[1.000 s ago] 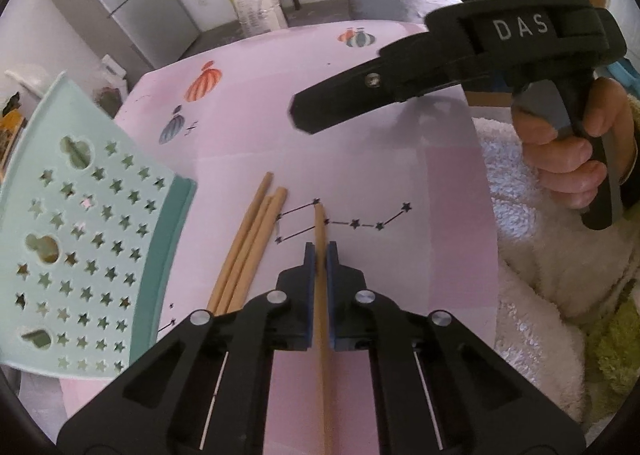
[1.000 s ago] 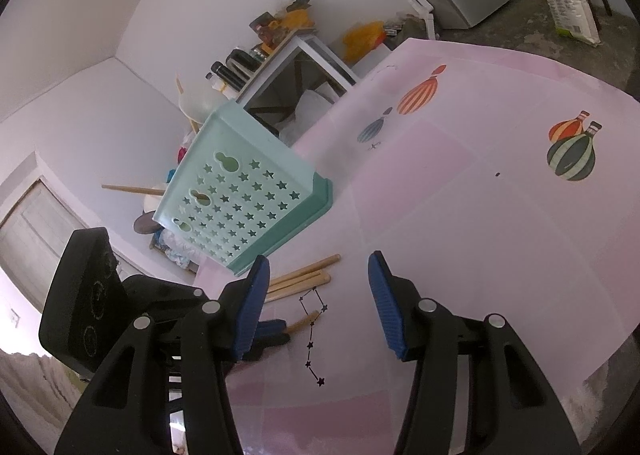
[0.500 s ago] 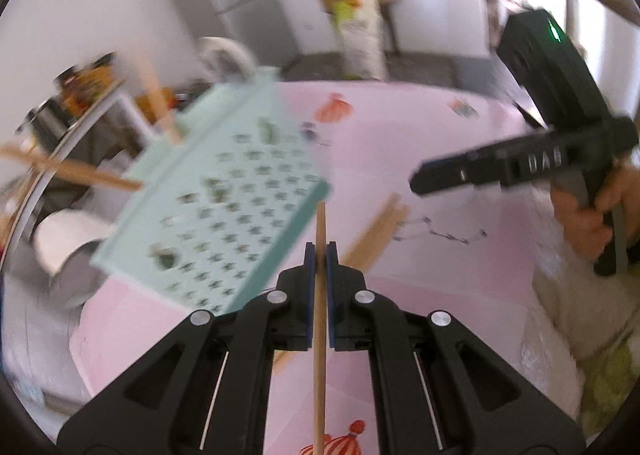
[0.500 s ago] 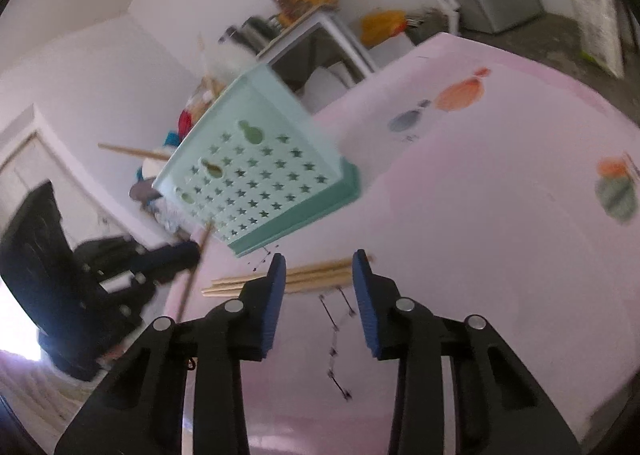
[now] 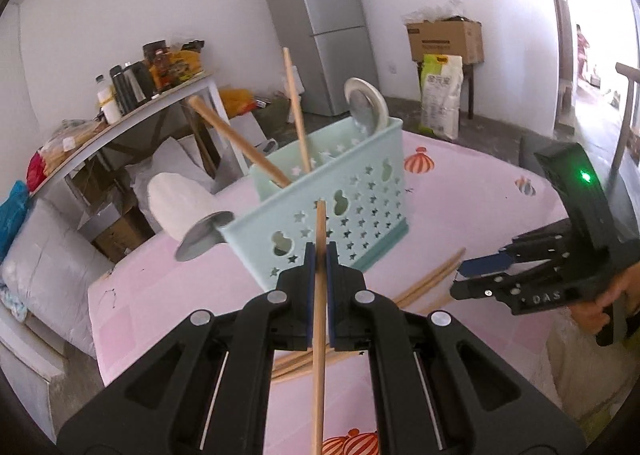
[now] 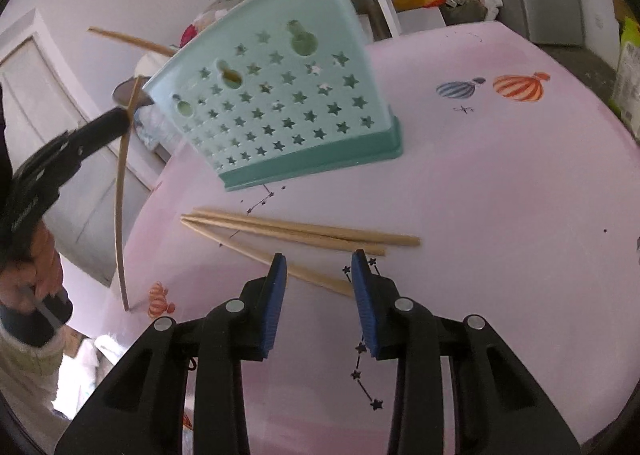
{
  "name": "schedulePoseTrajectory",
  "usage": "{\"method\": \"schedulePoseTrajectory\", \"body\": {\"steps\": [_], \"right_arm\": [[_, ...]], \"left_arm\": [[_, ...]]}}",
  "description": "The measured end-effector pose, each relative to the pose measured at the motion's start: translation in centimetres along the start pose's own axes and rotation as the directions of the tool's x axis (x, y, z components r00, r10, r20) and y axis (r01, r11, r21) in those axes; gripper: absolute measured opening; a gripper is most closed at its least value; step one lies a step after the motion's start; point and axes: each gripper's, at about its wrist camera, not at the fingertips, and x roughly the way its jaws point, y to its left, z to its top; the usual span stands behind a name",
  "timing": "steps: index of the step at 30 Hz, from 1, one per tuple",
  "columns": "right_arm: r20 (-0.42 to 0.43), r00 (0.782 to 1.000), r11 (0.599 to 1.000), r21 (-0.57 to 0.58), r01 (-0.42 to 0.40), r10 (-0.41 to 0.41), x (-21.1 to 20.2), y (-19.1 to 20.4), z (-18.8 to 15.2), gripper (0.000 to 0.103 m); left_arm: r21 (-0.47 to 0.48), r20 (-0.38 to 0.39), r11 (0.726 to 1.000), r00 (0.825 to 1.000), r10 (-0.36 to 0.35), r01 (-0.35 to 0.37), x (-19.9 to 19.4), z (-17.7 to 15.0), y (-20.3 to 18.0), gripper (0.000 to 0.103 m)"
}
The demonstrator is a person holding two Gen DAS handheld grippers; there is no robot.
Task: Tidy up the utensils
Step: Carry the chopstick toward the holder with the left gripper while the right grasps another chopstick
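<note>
My left gripper [image 5: 319, 251] is shut on a wooden chopstick [image 5: 319, 319] and holds it lifted in front of the mint green utensil basket [image 5: 340, 199]. The basket holds two wooden sticks [image 5: 296, 111] and metal spoons [image 5: 366, 103]. My right gripper [image 6: 319, 271] is open just above three chopsticks [image 6: 304, 231] lying on the pink table; its fingers straddle the nearest one. In the right wrist view the basket [image 6: 280, 103] stands behind them, and the left gripper [image 6: 96, 131] with its chopstick [image 6: 120, 195] is at the left.
The pink tablecloth [image 6: 500, 215] has balloon and star prints. Beyond the table stand a shelf with bottles [image 5: 132, 87], a fridge [image 5: 320, 23] and a cardboard box [image 5: 444, 39]. A spoon bowl [image 5: 202, 239] pokes out at the basket's left end.
My left gripper lifted the chopstick off the table and swung toward the basket. My right gripper came down over the three lying chopsticks and narrowed its opening.
</note>
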Motion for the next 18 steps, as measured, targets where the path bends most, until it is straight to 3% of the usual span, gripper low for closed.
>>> {"method": "schedulePoseTrajectory", "body": {"steps": [5, 10, 15, 18], "right_arm": [[0.024, 0.999, 1.000, 0.008, 0.029, -0.029, -0.2, -0.5, 1.1, 0.033], [-0.020, 0.998, 0.998, -0.017, 0.059, -0.060, 0.7, 0.1, 0.3, 0.034], [-0.067, 0.997, 1.000, 0.000, -0.031, 0.031, 0.0, 1.3, -1.4, 0.034], [-0.126, 0.986, 0.994, -0.011, -0.113, 0.110, 0.2, 2.7, -2.1, 0.034]], "left_arm": [[-0.051, 0.016, 0.998, 1.000, 0.024, -0.023, -0.7, -0.3, 1.1, 0.003], [-0.100, 0.026, 0.994, 0.998, 0.054, -0.051, -1.2, -0.4, 2.0, 0.003], [-0.124, 0.027, 0.990, 0.997, 0.075, -0.071, -1.7, -0.6, 2.9, 0.003], [-0.130, 0.026, 0.988, 0.996, 0.083, -0.079, -1.9, -0.7, 3.3, 0.003]]}}
